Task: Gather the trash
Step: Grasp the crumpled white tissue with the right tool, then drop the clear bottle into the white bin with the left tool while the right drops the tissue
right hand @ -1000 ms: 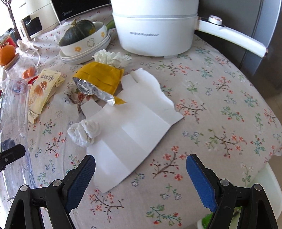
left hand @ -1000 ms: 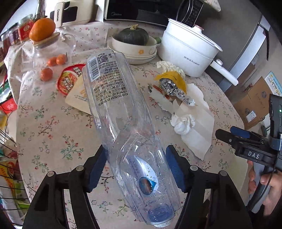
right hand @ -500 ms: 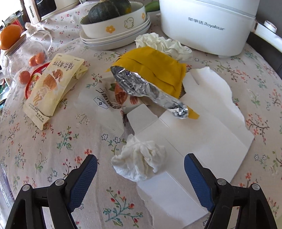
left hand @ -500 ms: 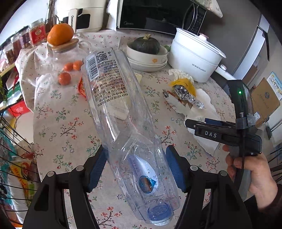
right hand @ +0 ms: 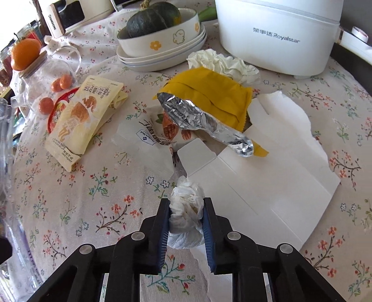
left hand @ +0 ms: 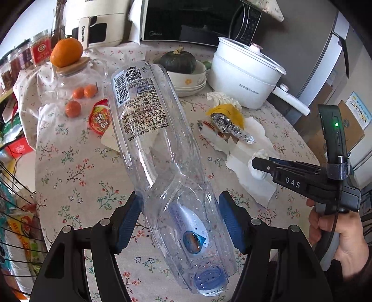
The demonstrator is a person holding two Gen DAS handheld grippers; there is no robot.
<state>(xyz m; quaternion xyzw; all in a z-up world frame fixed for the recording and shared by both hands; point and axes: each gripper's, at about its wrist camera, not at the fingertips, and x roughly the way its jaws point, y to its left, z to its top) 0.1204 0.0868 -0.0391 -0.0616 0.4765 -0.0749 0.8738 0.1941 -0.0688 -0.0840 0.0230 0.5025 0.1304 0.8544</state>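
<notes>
Slid in over the table since a second ago, right gripper [right hand: 186, 209] jaws just been closing, now pinching the crumpled tissue wad [right hand: 186, 211] at the edge of the torn white cardboard [right hand: 267, 185]. Left gripper [left hand: 180, 218] clamped on the empty plastic bottle [left hand: 158, 148], held above the floral tablecloth [left hand: 76, 167], cap end nearest the camera.

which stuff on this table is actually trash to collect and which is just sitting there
Trash for the job:
- crushed clear plastic bottle, in the left gripper
- crumpled white tissue ball, in the right gripper, whose jaws have just been closing
- yellow foil-lined snack bag
- torn white cardboard
- cream snack wrapper

Just lying about:
- white electric pot
- dark green squash
- orange on the jar lid
</notes>
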